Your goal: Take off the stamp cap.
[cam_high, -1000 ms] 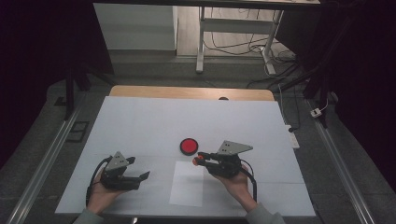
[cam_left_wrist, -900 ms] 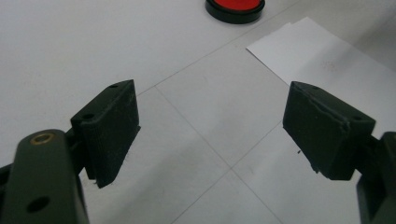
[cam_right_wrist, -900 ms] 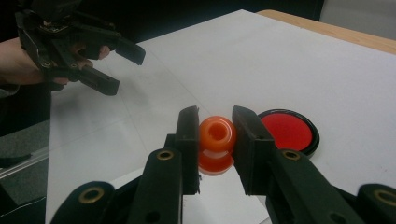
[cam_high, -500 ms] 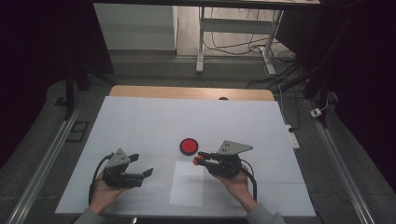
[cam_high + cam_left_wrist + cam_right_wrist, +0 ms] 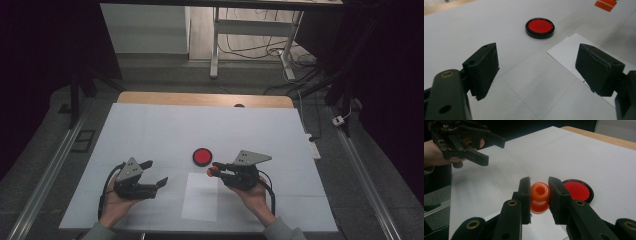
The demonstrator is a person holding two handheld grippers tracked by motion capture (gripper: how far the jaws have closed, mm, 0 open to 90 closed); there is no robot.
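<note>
At a white tabletop (image 5: 150, 130), the right tool (image 5: 539, 195) pinches a small orange plastic spool (image 5: 539, 192) just above a white sheet of paper (image 5: 202, 197), beside a round red disc with a black rim (image 5: 202, 156). The left tool (image 5: 155, 173) rests nearby, its jaws spread with nothing between them.

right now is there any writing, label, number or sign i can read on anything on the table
None can be read. The red disc has a plain face, the white paper sheet is blank, and the orange stamp clamped in the right gripper bears no visible marks. The open left gripper shows bare black jaws.
</note>
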